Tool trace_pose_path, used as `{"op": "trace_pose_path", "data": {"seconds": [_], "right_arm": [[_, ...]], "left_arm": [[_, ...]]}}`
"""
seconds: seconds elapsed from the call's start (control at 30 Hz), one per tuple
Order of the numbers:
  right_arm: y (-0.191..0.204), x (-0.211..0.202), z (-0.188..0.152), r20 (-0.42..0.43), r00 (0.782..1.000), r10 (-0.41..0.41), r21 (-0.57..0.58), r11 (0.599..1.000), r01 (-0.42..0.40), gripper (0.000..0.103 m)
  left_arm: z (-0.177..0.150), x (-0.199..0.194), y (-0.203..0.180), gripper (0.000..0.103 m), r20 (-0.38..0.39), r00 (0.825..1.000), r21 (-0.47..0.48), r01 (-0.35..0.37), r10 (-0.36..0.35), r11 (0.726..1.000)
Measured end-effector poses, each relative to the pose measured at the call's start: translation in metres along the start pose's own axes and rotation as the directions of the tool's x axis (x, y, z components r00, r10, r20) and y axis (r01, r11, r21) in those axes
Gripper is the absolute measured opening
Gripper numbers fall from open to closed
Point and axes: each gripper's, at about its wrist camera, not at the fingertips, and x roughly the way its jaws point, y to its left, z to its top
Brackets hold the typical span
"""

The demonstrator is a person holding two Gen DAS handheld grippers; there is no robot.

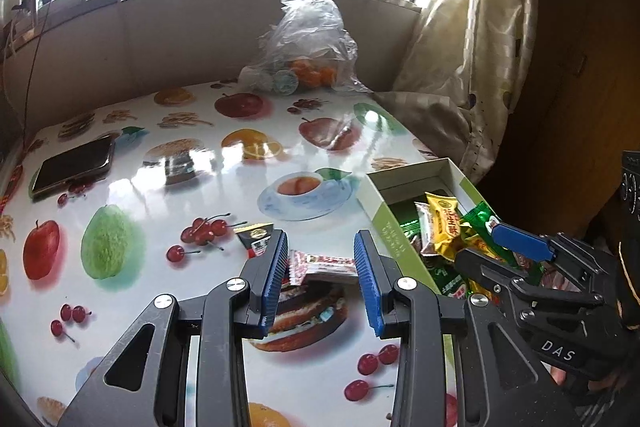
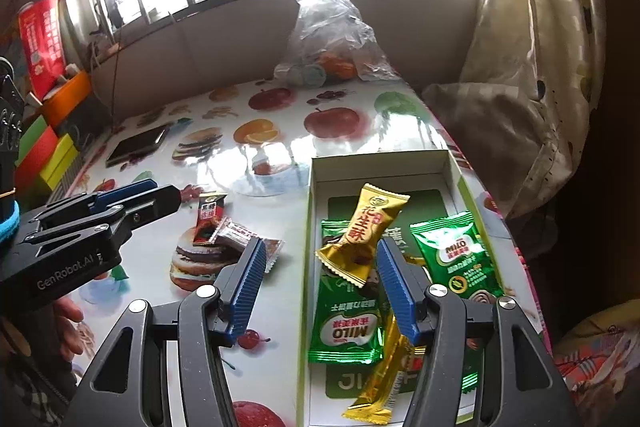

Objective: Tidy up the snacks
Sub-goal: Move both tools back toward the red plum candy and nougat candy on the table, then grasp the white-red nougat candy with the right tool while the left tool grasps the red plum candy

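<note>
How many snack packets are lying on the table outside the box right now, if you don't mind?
2 in view. The dark red packet lies farther from the camera; the red-and-white packet overlaps its near end, left of the box. The left gripper may hide more.

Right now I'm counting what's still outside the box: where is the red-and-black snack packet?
The red-and-black packet lies on the fruit-print table, left of the box, touching the red-and-white wrapper; in the left wrist view it sits just beyond the left gripper.
</note>
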Motion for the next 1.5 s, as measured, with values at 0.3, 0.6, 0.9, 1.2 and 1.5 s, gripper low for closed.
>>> {"op": "trace_pose_path", "data": {"seconds": [0.3, 0.6, 0.9, 1.2, 1.5], "right_arm": [[0.015, 0.018, 0.004, -0.036, 0.998, 0.058, -0.051, 0.997, -0.059, 0.058], [0.054, 0.051, 0.008, -0.139, 0.976, 0.168, -0.211, 0.958, -0.195, 0.058], [0.077, 0.089, 0.012, -0.275, 0.947, 0.168, -0.361, 0.894, -0.263, 0.058], [0.083, 0.113, 0.015, -0.350, 0.931, 0.105, -0.445, 0.856, -0.263, 0.058], [0.083, 0.124, 0.016, -0.381, 0.917, 0.119, -0.415, 0.864, -0.284, 0.041]], "left_arm": [[-0.002, -0.004, 0.030, 0.036, 0.004, 0.999, -0.055, -0.041, 0.042, 0.998], [-0.008, -0.001, 0.066, 0.036, -0.019, 0.997, -0.108, -0.081, 0.079, 0.991], [-0.014, 0.009, 0.081, 0.036, -0.046, 0.996, -0.131, -0.085, 0.080, 0.988], [-0.013, 0.014, 0.084, 0.036, -0.052, 0.997, -0.134, -0.065, 0.058, 0.989], [-0.011, 0.022, 0.084, 0.036, -0.063, 0.997, -0.139, -0.050, 0.042, 0.989]]}}
